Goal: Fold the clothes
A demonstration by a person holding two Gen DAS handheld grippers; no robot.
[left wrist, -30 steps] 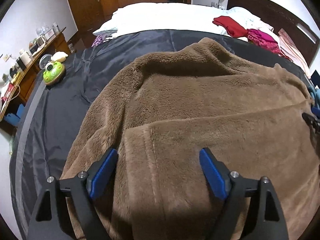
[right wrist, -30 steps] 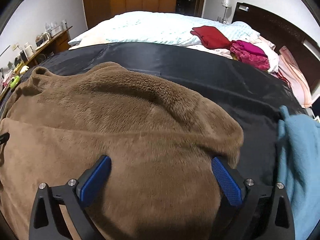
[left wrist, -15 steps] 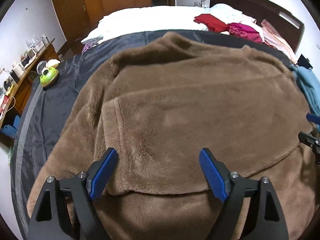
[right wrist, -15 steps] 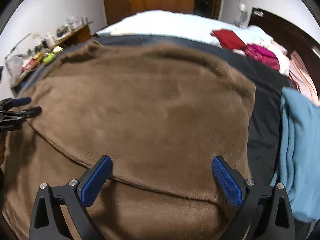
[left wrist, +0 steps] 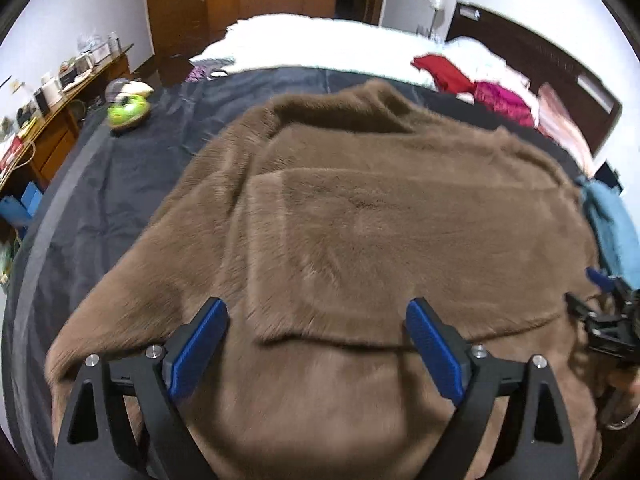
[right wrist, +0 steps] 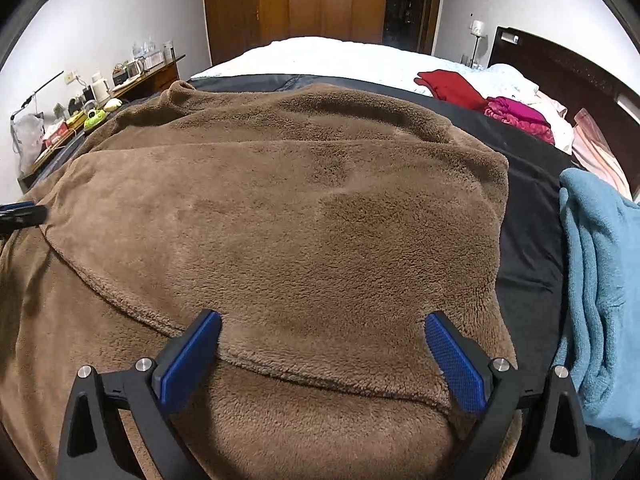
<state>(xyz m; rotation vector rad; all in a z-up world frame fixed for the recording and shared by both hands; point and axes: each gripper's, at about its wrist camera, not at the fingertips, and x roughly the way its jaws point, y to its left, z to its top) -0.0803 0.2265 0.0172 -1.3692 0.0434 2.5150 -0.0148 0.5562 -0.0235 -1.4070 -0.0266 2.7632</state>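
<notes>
Both grippers, left (left wrist: 316, 344) and right (right wrist: 322, 356), hover fingers apart and empty; grip the brown fleece's (right wrist: 300, 220) folded edge evenly at lower frame.

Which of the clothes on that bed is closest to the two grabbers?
The brown fleece garment, spread out right under both open grippers. The blue one lies off to its right, and the red and pink ones sit far back near the headboard.
</notes>
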